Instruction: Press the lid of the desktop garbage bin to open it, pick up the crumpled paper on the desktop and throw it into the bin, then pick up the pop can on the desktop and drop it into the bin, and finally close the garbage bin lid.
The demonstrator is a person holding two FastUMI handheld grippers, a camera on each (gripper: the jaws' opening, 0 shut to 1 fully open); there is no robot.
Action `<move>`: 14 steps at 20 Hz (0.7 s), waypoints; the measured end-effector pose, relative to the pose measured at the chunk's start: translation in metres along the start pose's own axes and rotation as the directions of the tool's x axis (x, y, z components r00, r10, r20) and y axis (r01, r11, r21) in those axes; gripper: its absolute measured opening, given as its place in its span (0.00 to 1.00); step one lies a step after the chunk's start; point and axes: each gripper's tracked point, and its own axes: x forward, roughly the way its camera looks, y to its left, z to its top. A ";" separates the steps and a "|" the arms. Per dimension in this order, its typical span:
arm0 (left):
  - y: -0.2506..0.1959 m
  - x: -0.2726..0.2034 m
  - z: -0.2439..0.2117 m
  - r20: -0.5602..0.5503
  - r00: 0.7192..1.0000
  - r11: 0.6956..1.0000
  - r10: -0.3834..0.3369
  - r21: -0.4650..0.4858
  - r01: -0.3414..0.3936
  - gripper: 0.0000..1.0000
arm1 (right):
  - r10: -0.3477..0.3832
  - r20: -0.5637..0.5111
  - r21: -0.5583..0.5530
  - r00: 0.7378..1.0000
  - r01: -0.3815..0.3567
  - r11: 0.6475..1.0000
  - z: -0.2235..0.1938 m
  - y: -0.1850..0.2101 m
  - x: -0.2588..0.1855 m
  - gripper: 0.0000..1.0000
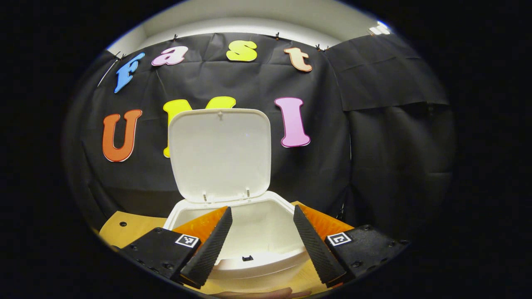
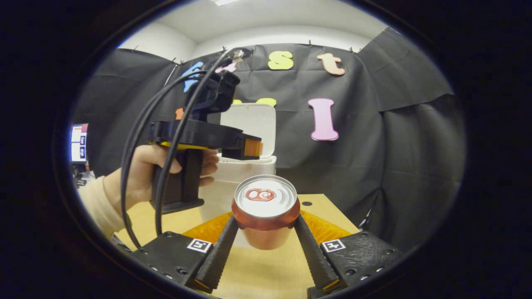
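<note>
Gripping a pop can point(image 2: 265, 218) upright between both fingers, the right gripper point(image 2: 266, 249) holds it above the wooden desktop point(image 2: 257, 270), near the white garbage bin point(image 2: 239, 170). Beyond it, a hand point(image 2: 143, 174) holds the left gripper point(image 2: 249, 147) over the bin. In the left gripper view, that gripper point(image 1: 262, 243) hangs spread wide and empty above the bin's open mouth point(image 1: 257, 232), the lid point(image 1: 220, 153) standing raised at the far side.
</note>
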 end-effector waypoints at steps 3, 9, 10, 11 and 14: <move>0.008 -0.025 0.008 0.023 0.999 0.999 0.049 0.009 -0.049 0.97 | -0.004 0.009 -0.007 1.000 0.004 1.000 0.002 -0.001 0.000 0.81; 0.041 -0.075 0.008 0.051 0.983 0.984 0.178 0.010 -0.179 0.97 | -0.051 0.033 -0.037 0.998 0.052 0.998 0.004 -0.009 0.004 0.81; 0.045 -0.083 0.005 0.045 0.980 0.981 0.194 0.015 -0.195 0.97 | -0.050 0.031 -0.033 0.998 0.051 0.998 0.004 -0.009 0.004 0.81; 0.047 -0.090 0.001 0.050 0.977 0.978 0.206 0.021 -0.208 0.96 | -0.052 0.029 -0.033 0.998 0.053 0.998 0.003 -0.010 0.004 0.81; 0.059 -0.110 -0.010 0.057 0.969 0.970 0.242 0.027 -0.243 0.97 | -0.053 0.024 -0.021 0.998 0.054 0.998 0.002 -0.010 0.007 0.81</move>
